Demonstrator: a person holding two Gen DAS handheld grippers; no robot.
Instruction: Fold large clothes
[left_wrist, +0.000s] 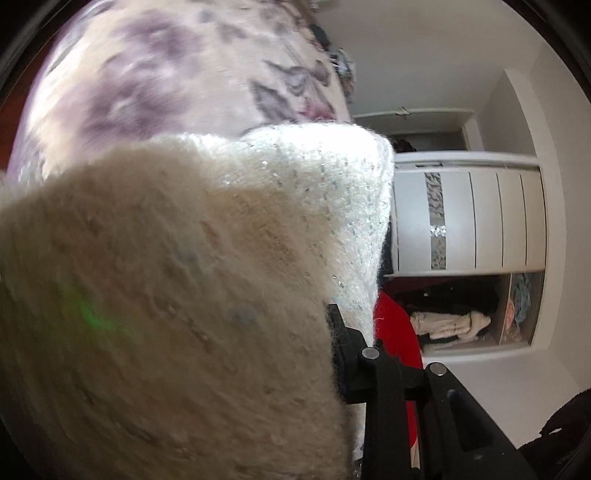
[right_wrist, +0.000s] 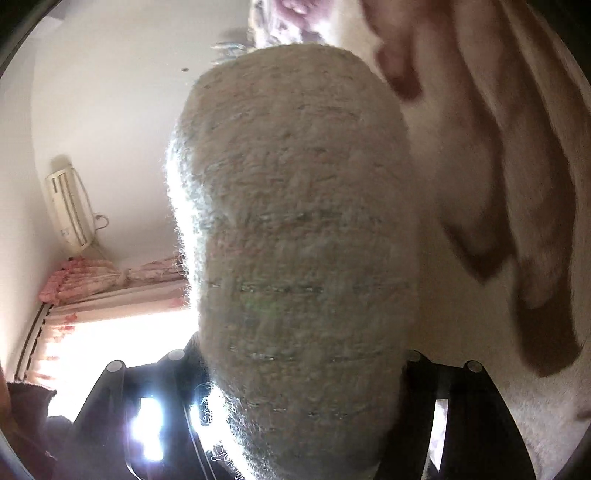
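Above the flowered bed (left_wrist: 155, 74) we hold a cream sweater (left_wrist: 177, 280) lifted, left gripper (left_wrist: 334, 334) and right gripper (right_wrist: 295, 369) both pinching its knit between their jaws. No fold shows yet; we judge nearly all the folding remains.

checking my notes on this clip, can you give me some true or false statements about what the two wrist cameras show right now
1. The garment in the left gripper is a fuzzy cream knit sweater. True.
2. The bed cover behind it is plain blue. False: it is pale with purple flowers.
3. A white wardrobe shows in the left wrist view. True.
4. In the right wrist view, the knit fabric hangs clear of the right gripper. False: it fills the gap between the jaws.
5. An air conditioner is mounted on the wall. True.
6. The curtains are dark green. False: they are pink.
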